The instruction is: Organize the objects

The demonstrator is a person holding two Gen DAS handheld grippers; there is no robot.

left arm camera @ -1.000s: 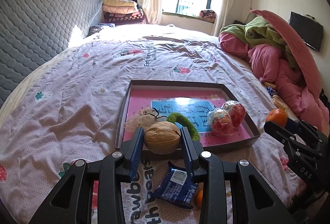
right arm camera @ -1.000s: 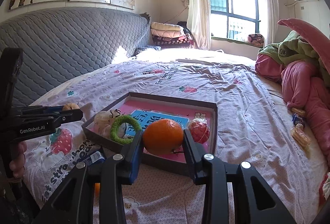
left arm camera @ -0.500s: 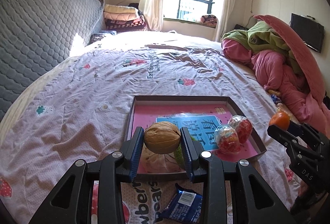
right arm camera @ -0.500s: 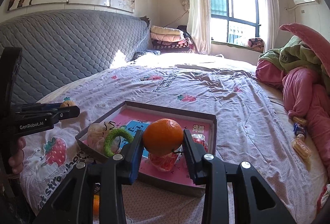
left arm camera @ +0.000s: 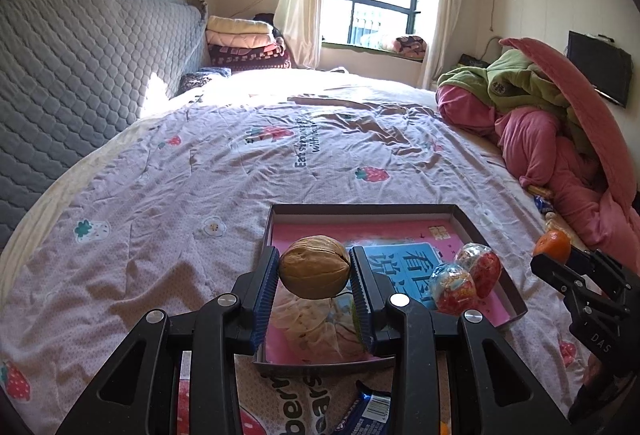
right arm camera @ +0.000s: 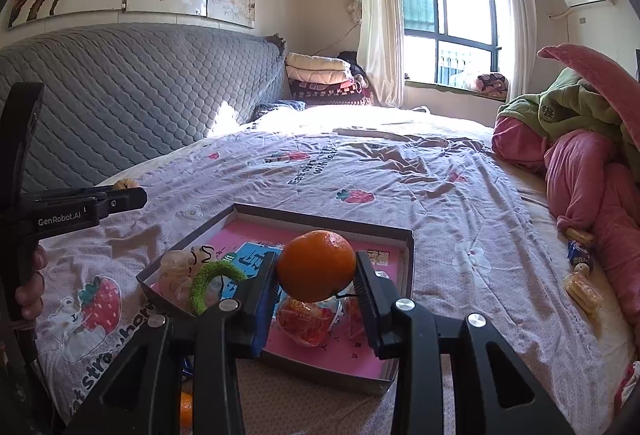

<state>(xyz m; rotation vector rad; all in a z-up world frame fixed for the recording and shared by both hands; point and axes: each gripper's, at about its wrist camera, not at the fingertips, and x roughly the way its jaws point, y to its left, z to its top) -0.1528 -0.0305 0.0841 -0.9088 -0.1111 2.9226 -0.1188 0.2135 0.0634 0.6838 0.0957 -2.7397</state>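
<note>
My left gripper [left arm camera: 314,275] is shut on a brown walnut [left arm camera: 314,272] and holds it above the near left part of a shallow grey box with a pink floor [left arm camera: 360,213]. My right gripper [right arm camera: 316,269] is shut on an orange tangerine [right arm camera: 316,263] above the box's near right side [right arm camera: 409,259]. In the box lie two red wrapped sweets [left arm camera: 468,277], a pale mesh bag [left arm camera: 308,319] and a green fuzzy ring [right arm camera: 210,281]. The right gripper with the tangerine also shows in the left wrist view [left arm camera: 554,247].
The box sits on a pink strawberry-print bedsheet [left arm camera: 240,171]. A blue snack packet [left arm camera: 366,411] and a small orange [right arm camera: 186,405] lie in front of the box. A pink and green quilt pile [right arm camera: 580,155] and several wrapped snacks [right arm camera: 580,287] are at the right. A grey headboard [right arm camera: 120,95] is at the left.
Both grippers have risen and moved forward over the box, each still holding its object. The walnut is now above the mesh bag and the tangerine above the red sweets.
</note>
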